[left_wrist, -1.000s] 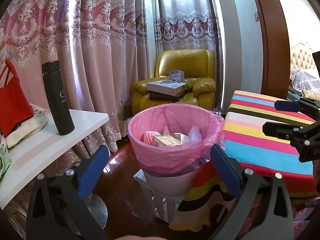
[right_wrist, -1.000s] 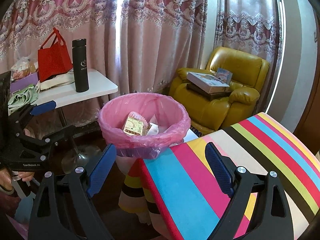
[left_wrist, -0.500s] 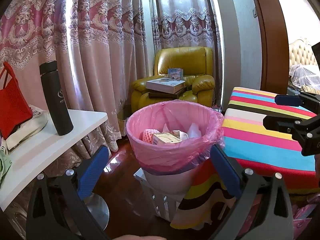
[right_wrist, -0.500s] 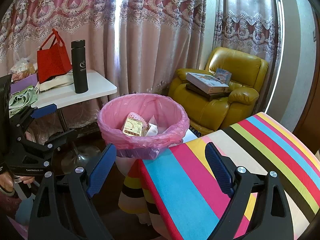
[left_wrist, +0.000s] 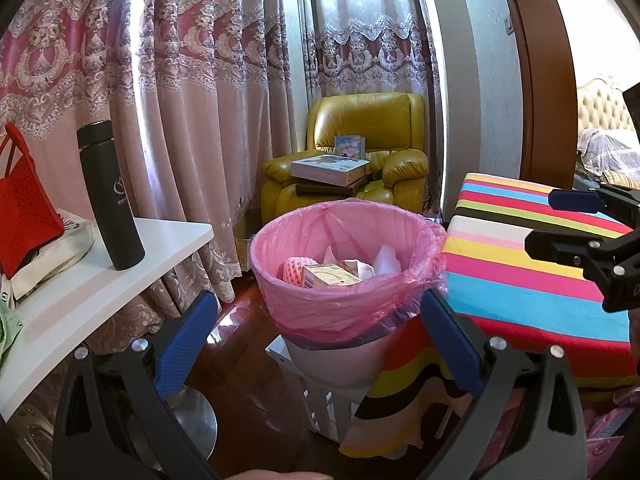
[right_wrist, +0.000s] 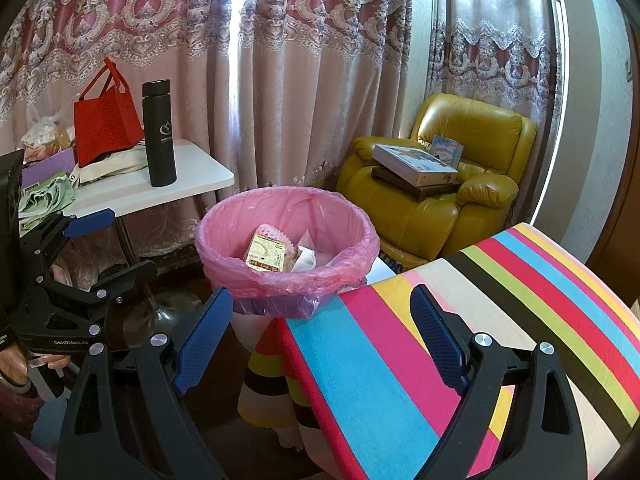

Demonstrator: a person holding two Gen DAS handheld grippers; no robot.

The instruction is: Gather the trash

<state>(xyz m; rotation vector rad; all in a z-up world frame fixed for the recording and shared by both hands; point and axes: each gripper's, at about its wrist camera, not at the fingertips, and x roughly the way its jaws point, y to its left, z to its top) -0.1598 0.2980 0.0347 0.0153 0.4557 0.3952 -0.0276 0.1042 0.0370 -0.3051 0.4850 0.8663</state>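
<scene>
From my remote seat I see both claws parked wide w/ nothing between the ribbed blue pads: the left gripper (left_wrist: 318, 332) gapes toward the waste bin (left_wrist: 348, 272), and the right gripper (right_wrist: 322, 332) stands just as open, above the near edge of a striped tablecloth (right_wrist: 500, 320). The bin is round, pale plastic, lined w/ a thin crinkly pink bag (right_wrist: 288, 216) folded over the rim; it sits on a white slatted crate (left_wrist: 320, 396), touching the cloth's draped corner. The trash lies inside it: a small yellowish carton (right_wrist: 266, 254), a pink foam net sleeve (left_wrist: 294, 270) and crumpled white paper (left_wrist: 384, 260). The cloth is smooth, in bold bands of blue, pink, yellow, black & green. Left of the bin, a glossy white side table (right_wrist: 192, 176) carries a tall matte black flask (right_wrist: 160, 134), standing upright, a red felt tote (right_wrist: 106, 120) & soft cloth bags. Floor is dark polished wood. Behind: heavy pink lace-patterned curtains (right_wrist: 200, 40) & a shiny mustard leather armchair (right_wrist: 472, 168) stacked w/ flat boxes (right_wrist: 416, 164). A hand (right_wrist: 14, 364) grips the left rig's handle at the right view's edge.
</scene>
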